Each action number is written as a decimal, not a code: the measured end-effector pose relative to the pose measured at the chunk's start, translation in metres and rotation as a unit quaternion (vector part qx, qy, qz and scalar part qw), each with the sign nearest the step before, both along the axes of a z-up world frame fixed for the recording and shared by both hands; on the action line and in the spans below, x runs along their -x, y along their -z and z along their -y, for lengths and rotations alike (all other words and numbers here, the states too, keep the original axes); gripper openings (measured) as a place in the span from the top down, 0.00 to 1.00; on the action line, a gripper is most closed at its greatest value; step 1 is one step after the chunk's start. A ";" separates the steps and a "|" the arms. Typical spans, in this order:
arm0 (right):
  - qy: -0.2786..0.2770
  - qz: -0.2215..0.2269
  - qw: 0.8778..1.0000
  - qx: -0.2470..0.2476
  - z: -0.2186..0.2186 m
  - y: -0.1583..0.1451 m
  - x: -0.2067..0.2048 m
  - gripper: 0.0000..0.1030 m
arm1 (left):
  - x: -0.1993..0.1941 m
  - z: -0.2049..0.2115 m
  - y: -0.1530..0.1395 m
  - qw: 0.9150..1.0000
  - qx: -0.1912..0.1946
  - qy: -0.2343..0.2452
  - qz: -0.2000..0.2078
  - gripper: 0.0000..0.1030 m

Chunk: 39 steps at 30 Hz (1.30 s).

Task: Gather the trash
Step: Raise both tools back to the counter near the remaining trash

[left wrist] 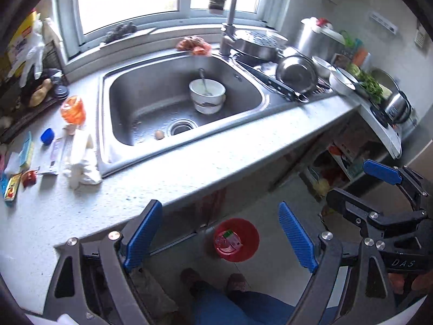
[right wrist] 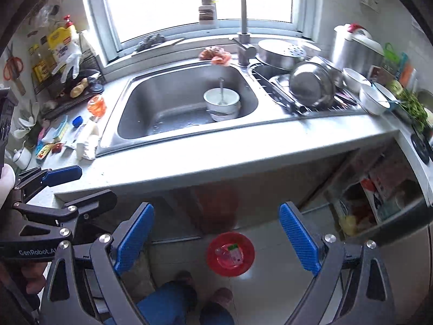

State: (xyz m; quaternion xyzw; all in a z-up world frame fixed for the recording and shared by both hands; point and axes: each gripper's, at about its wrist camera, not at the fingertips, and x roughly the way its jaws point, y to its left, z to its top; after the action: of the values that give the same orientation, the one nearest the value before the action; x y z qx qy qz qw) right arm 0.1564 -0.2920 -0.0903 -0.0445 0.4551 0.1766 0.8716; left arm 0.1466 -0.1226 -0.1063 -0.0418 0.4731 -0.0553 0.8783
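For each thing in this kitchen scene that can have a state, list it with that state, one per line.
left gripper: open, empty
right gripper: open, empty
red bin: on the floor, trash inside
sink: bowls and spoon inside
tap: off
blue cap: loose on counter

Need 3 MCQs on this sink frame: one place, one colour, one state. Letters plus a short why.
1. The red bin stands:
A in the sink
B on the floor
C on the sill

2. The loose bottle cap on the counter is:
A blue
B green
C white

3. The left gripper is:
A shut on a bottle
B shut, empty
C open, empty

B: it sits on the floor tiles below the counter edge.
A: it lies blue, left of the sink.
C: pads wide apart, nothing between.
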 end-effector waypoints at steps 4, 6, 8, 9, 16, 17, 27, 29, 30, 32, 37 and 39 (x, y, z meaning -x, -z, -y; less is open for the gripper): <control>-0.067 0.011 0.998 -0.008 -0.049 -0.018 -0.017 0.09 | 0.006 -0.051 -0.021 0.998 -0.008 -0.061 0.017 0.14; -0.100 0.022 0.995 -0.011 -0.076 -0.026 -0.022 0.09 | 0.011 -0.080 -0.030 0.995 -0.021 -0.095 0.024 0.11; -0.131 0.029 0.991 -0.012 -0.104 -0.031 -0.028 0.09 | 0.014 -0.109 -0.036 0.992 -0.029 -0.122 0.029 0.11; -0.145 0.031 0.989 -0.012 -0.119 -0.033 -0.032 0.09 | 0.015 -0.124 -0.038 0.990 -0.032 -0.136 0.029 0.11; -0.255 0.041 0.966 -0.009 -0.226 -0.045 -0.052 0.09 | 0.035 -0.231 -0.054 0.972 -0.030 -0.230 0.033 0.09; -0.269 0.043 0.962 -0.008 -0.242 -0.046 -0.053 0.09 | 0.037 -0.247 -0.055 0.968 -0.032 -0.247 0.035 0.08; -0.364 0.015 0.931 0.008 -0.383 -0.037 -0.060 0.09 | 0.050 -0.377 -0.045 0.933 -0.047 -0.356 0.008 0.07; -0.381 0.005 0.924 0.012 -0.407 -0.032 -0.061 0.09 | 0.052 -0.398 -0.040 0.928 -0.048 -0.369 -0.002 0.07; -0.389 0.000 0.921 0.016 -0.419 -0.029 -0.061 0.09 | 0.054 -0.408 -0.037 0.926 -0.044 -0.376 -0.007 0.07; -0.406 -0.011 0.914 0.021 -0.441 -0.023 -0.061 0.09 | 0.057 -0.428 -0.029 0.919 -0.040 -0.392 -0.020 0.07; -0.451 -0.036 0.891 0.049 -0.493 0.000 -0.057 0.09 | 0.069 -0.465 0.001 0.903 -0.013 -0.425 -0.059 0.07; -0.473 -0.036 0.878 0.066 -0.509 0.011 -0.053 0.09 | 0.076 -0.474 0.013 0.898 -0.012 -0.434 -0.076 0.07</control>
State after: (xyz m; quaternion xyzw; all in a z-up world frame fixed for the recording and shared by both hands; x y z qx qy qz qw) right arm 0.2092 0.2169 -0.1011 -0.3050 0.4218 0.5389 0.6623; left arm 0.0710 0.3513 -0.1193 -0.2363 0.4736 0.3407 0.7770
